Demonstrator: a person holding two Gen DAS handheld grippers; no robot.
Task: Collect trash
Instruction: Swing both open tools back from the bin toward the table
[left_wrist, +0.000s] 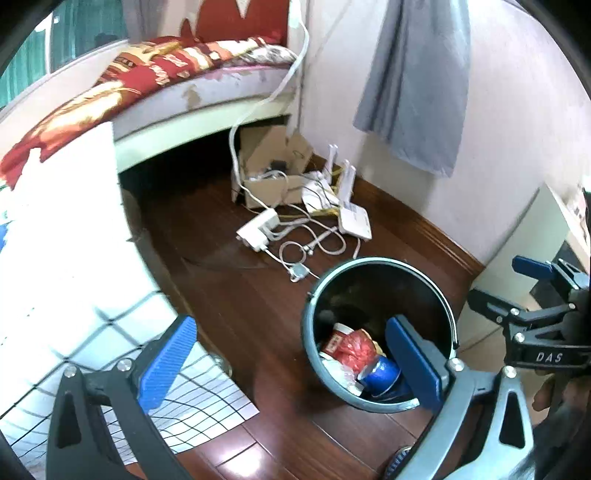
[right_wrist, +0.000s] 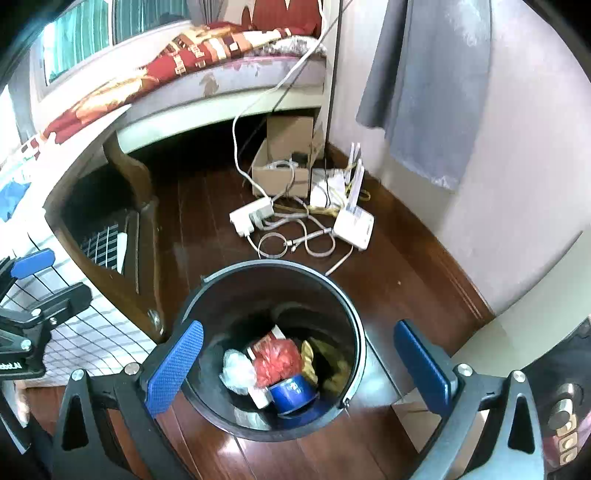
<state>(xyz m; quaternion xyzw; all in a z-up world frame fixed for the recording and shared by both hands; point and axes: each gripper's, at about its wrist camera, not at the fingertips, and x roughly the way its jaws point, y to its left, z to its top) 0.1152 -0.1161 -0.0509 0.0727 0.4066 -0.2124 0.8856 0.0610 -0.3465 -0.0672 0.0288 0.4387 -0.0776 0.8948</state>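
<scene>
While both claws hang above the dark wooden floor (right_wrist: 388, 258), the round dark trash bin with a metal rim (right_wrist: 354, 332) stands upright on it, just beside a pale cabinet (right_wrist: 491, 336) at the right. The right claw (right_wrist: 299, 369) is spread wide with nothing between its blue ribbed pads (right_wrist: 173, 369), and it looks straight down into the bin. The left claw (left_wrist: 291, 365) is also wide and empty; its right pad overlaps the bin's rim (left_wrist: 369, 262) in the left wrist view, but I cannot tell if it touches.

Inside the bin lies the trash: a crumpled red plastic bag (right_wrist: 277, 360) in the middle, a blue round can (right_wrist: 293, 395) just below it and touching it, a white crumpled wrapper (right_wrist: 236, 369) at the left, and a golden foil piece (right_wrist: 308, 362) at the right. A white container with a red label (left_wrist: 334, 339) leans against the red bag.

Behind the bin, well apart from it, a white power strip (right_wrist: 253, 216), a white router with upright antennas (right_wrist: 354, 221) and loose grey cables (right_wrist: 295, 240) lie on the floor near an open cardboard box (right_wrist: 282, 177). A bed with a red and gold patterned blanket (right_wrist: 192, 55) is farther back. A grey cloth (right_wrist: 428, 85) hangs on the pale wall (right_wrist: 517, 184). A white sheet with a black grid (left_wrist: 207, 391) lies at the left.
</scene>
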